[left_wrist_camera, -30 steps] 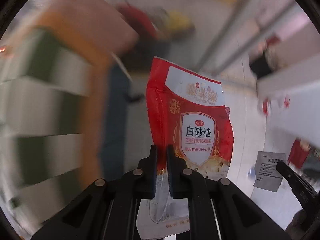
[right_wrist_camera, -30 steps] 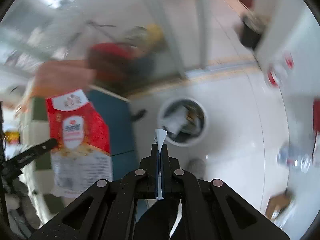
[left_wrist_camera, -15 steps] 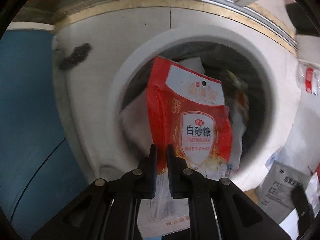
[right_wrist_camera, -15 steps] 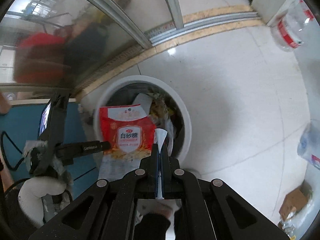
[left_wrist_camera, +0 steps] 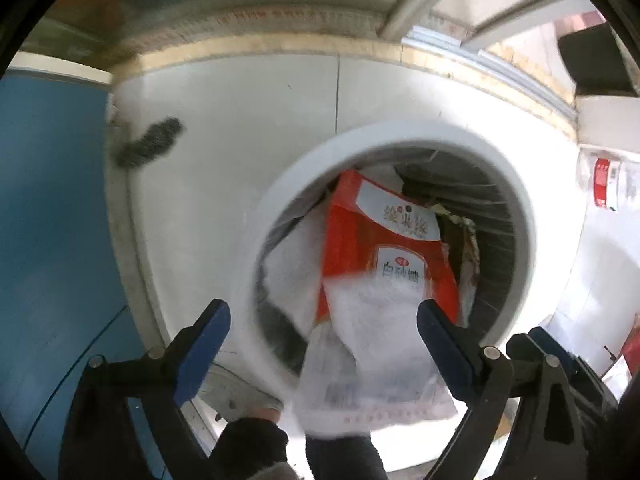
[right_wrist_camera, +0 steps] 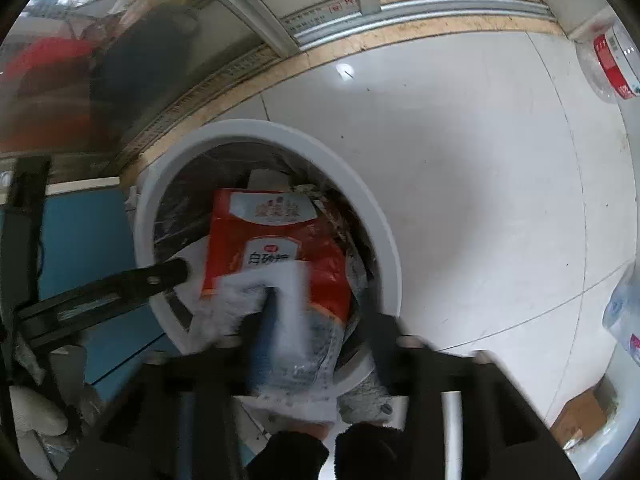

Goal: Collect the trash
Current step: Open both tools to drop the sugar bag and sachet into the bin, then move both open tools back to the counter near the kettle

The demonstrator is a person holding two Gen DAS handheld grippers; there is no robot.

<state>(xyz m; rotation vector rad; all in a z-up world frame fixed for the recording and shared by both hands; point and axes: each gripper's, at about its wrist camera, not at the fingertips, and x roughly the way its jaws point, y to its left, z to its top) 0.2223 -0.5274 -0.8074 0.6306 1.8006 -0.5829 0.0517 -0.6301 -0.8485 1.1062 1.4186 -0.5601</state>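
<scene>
A round white trash bin (left_wrist_camera: 516, 216) (right_wrist_camera: 384, 232) stands on the floor, part full of trash. A red and white sugar bag (left_wrist_camera: 360, 248) (right_wrist_camera: 276, 248) is free in the bin's mouth. A blurred white paper (left_wrist_camera: 380, 328) (right_wrist_camera: 288, 308) is in the air over the bag. My left gripper (left_wrist_camera: 324, 320) is open above the bin's near rim, touching nothing. One of its fingers (right_wrist_camera: 120, 284) shows in the right wrist view. My right gripper (right_wrist_camera: 316, 340) is open and blurred above the near rim.
A blue mat (left_wrist_camera: 52, 240) lies left of the bin. A plastic bottle with a red label (right_wrist_camera: 612, 64) (left_wrist_camera: 608, 184) lies at the right. Another bottle (right_wrist_camera: 624, 320) and a cardboard scrap (right_wrist_camera: 580, 420) lie at lower right. A sliding door track (right_wrist_camera: 400, 12) runs behind.
Both grippers have opened. The sugar bag has left my left gripper and the white paper has left my right gripper; both are dropping into the bin.
</scene>
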